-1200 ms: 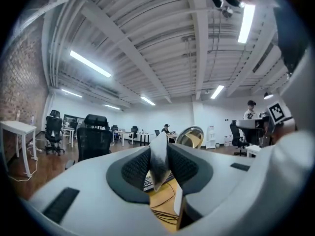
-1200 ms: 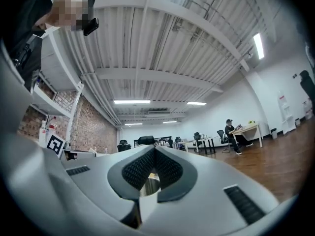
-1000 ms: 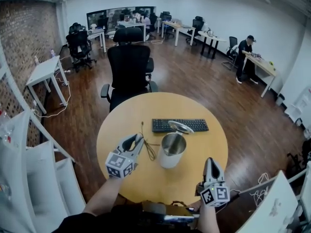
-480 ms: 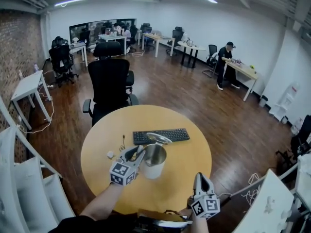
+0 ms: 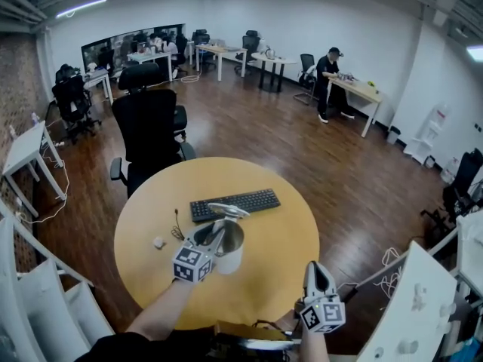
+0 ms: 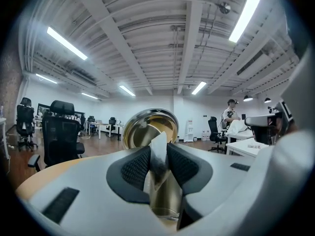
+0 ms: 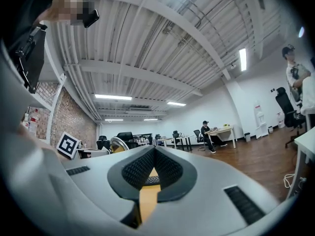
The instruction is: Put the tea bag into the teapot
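A steel teapot [image 5: 230, 249] stands in the middle of the round wooden table [image 5: 287, 232], its hinged lid [image 5: 228, 210] tipped up and open. My left gripper [image 5: 213, 237] is at the pot's left rim. In the left gripper view its jaws [image 6: 158, 165] are shut on a white tea bag [image 6: 159, 142], which stands just in front of the open pot [image 6: 167, 200] and its raised lid [image 6: 150, 127]. My right gripper [image 5: 316, 268] hovers near the table's front right edge, apart from the pot. Its jaws [image 7: 154, 163] are shut with nothing in them.
A black keyboard [image 5: 234, 202] lies behind the teapot. A small white object [image 5: 158, 241] and a thin dark cable [image 5: 176, 221] lie left of it. A black office chair [image 5: 147, 134] stands at the table's far side. Desks and a person [image 5: 328, 81] are farther off.
My left gripper has carried the tea bag rightwards, from left of the teapot to its rim. The right gripper has stayed near the front edge. The head view has shifted.
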The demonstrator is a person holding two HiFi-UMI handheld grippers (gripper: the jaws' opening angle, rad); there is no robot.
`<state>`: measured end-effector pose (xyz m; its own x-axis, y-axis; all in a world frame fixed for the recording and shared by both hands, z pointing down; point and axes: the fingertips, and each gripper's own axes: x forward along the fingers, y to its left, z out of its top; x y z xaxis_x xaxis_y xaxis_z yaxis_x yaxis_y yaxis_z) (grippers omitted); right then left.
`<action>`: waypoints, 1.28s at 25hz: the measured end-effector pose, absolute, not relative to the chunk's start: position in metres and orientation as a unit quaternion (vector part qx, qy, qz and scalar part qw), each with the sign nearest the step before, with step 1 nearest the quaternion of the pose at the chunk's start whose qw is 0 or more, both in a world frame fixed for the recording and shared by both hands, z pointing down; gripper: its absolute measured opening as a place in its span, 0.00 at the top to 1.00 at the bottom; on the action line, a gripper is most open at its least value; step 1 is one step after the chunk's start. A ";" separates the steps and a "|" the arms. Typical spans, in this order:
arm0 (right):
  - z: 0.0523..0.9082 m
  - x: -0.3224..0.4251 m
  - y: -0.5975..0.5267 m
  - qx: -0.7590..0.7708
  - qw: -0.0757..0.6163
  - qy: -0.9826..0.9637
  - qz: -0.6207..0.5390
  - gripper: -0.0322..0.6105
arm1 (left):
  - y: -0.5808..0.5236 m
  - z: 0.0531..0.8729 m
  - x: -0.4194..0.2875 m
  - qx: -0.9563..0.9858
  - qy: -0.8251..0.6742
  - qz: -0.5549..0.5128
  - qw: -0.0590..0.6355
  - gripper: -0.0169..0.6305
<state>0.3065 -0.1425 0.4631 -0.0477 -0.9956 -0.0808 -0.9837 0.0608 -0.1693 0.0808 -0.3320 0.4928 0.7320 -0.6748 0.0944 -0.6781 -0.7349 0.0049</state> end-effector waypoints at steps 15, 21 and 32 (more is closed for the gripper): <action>0.461 0.293 -0.167 -0.662 0.080 0.744 -0.037 0.95 | -0.334 0.481 0.054 0.924 -0.381 0.032 0.021 0.60; 0.469 0.263 -0.192 -0.620 0.070 0.780 -0.045 0.95 | -0.317 0.479 -0.023 0.895 -0.445 0.015 0.023 0.70; 0.470 0.221 -0.214 -0.572 0.058 0.817 -0.049 0.95 | -0.263 0.458 -0.131 0.839 -0.541 -0.046 0.025 0.97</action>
